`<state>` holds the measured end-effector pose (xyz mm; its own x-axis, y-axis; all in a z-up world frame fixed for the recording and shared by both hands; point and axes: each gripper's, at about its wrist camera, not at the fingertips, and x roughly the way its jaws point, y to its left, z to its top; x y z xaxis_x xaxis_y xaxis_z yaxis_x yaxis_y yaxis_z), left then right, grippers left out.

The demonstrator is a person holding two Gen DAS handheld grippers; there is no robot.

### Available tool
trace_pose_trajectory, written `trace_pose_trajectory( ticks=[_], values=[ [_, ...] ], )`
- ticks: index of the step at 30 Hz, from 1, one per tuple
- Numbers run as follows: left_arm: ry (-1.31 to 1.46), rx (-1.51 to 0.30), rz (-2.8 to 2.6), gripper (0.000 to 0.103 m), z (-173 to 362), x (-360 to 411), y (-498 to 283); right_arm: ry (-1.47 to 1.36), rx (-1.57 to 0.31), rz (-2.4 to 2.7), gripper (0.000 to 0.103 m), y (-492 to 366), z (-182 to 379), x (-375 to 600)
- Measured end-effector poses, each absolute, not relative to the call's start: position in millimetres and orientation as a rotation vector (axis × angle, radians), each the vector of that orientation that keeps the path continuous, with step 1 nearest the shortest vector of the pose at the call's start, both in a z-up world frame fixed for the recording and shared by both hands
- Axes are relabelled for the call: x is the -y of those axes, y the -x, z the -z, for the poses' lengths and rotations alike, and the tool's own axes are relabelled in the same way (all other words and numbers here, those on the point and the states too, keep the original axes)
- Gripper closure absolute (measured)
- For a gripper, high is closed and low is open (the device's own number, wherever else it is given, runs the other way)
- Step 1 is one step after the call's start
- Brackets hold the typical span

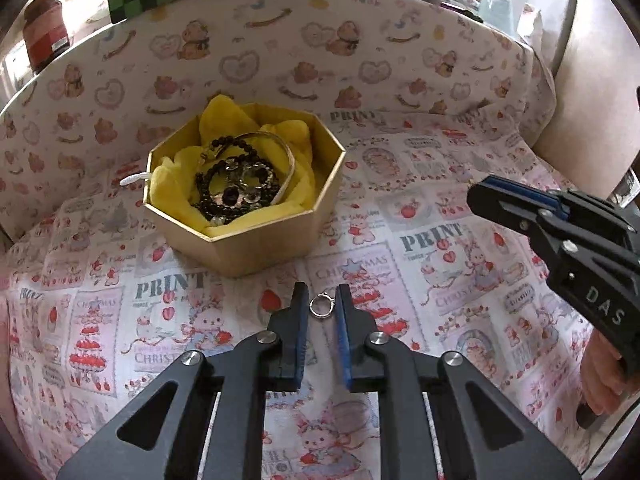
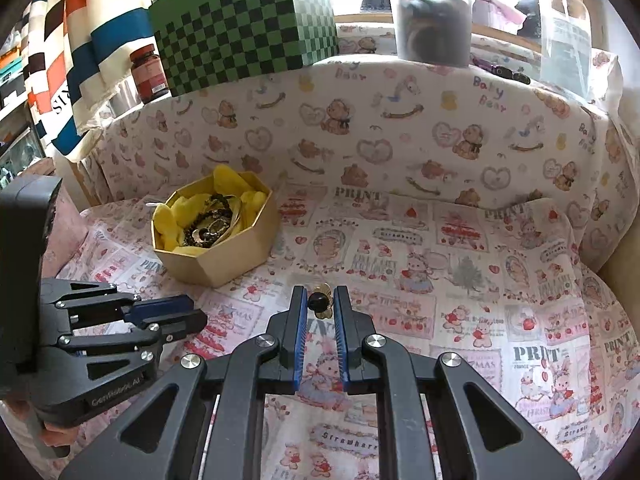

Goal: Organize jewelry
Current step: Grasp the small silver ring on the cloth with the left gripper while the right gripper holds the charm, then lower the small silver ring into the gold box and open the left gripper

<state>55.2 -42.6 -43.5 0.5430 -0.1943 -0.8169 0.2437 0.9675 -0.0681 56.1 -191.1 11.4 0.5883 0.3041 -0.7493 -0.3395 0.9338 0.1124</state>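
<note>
A gold octagonal box [image 1: 256, 240] lined with yellow cloth holds black bead strands and a gold bangle [image 1: 288, 152]; it also shows in the right wrist view [image 2: 224, 256]. My left gripper [image 1: 320, 304] is open, its fingertips on either side of a small silver ring [image 1: 319, 306] lying on the cloth. My right gripper [image 2: 320, 304] is open around a gold flower-shaped piece with a black bead [image 2: 320, 303] on the cloth. The right gripper also shows in the left wrist view [image 1: 492, 196], and the left gripper in the right wrist view [image 2: 188, 316].
A patterned cloth [image 1: 440, 264] covers the surface and rises as a back wall [image 2: 400, 128]. Behind it stand a green checkered box [image 2: 244, 28], a dark red jar [image 2: 150, 72], a clear container [image 2: 436, 20] and striped fabric [image 2: 92, 40].
</note>
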Motion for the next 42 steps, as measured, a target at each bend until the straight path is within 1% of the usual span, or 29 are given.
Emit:
trace_pose_trajectory(
  ticks=[11, 14, 17, 20, 23, 28, 30, 31, 33, 37, 39, 42],
  values=[
    [0.094, -0.859, 0.277, 0.091, 17, -1, -51, 0.016, -0.866, -0.35, 0.089, -57, -10, 198],
    [0.148, -0.784, 0.292, 0.091, 4, -16, -47, 0.012, -0.866, -0.351, 0.089, -57, -10, 198],
    [0.259, -0.677, 0.285, 0.091, -8, -37, -48, 0.012, -0.864, -0.354, 0.089, -55, -11, 197],
    [0.285, -0.59, 0.292, 0.091, -13, -51, -55, 0.017, -0.863, -0.362, 0.089, -53, -11, 193],
    [0.32, -0.572, 0.324, 0.091, -7, -58, -62, 0.02, -0.859, -0.374, 0.089, -51, -12, 191],
    [0.323, -0.599, 0.31, 0.09, 5, -57, -72, 0.018, -0.864, -0.383, 0.089, -50, -9, 189],
    [0.315, -0.596, 0.284, 0.069, 4, -60, -68, 0.023, -0.866, -0.382, 0.089, -50, -8, 188],
    [0.315, -0.584, 0.274, 0.065, 3, -61, -67, 0.025, -0.866, -0.383, 0.089, -50, -7, 188],
    [0.311, -0.563, 0.248, 0.051, 0, -64, -63, 0.025, -0.862, -0.382, 0.089, -49, -7, 188],
    [0.285, -0.505, 0.176, 0.045, -12, -71, -49, 0.015, -0.85, -0.393, 0.089, -48, -9, 190],
    [0.226, -0.465, 0.103, 0.036, -18, -69, -40, 0.004, -0.834, -0.408, 0.089, -47, -12, 191],
    [0.168, -0.429, 0.022, 0.028, -26, -66, -30, -0.015, -0.8, -0.451, 0.089, -42, -16, 190]
  ],
)
